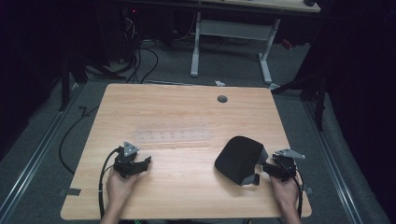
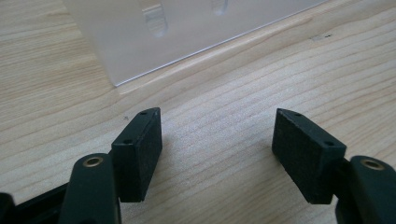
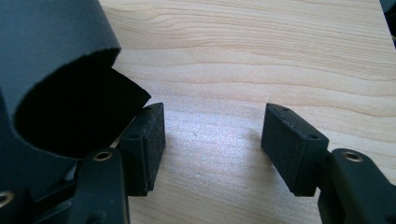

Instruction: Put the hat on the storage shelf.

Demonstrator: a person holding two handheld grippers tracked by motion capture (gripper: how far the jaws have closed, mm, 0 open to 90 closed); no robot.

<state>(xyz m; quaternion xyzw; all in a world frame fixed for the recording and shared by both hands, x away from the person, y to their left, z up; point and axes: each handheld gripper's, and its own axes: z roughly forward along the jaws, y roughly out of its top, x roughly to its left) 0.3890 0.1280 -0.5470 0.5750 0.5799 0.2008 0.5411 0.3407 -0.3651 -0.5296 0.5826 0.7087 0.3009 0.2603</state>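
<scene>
Both tools spread, left tool (image 1: 148,160) & right tool (image 1: 264,166) on wood table (image 1: 187,186), dark room, grey carpet (image 1: 224,70)

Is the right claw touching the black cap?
Cannot tell. In the right gripper view the cap overlaps one jaw of the open right claw, with nothing between the jaws; contact isn't plain.

Light wooden surface (image 1: 187,112) with a round grommet hole (image 1: 222,99) near its far edge, on grey carpet floor (image 1: 42,135). Beyond, a white-legged desk (image 1: 233,28); black cables (image 1: 140,60) at far left; dark surroundings.
</scene>
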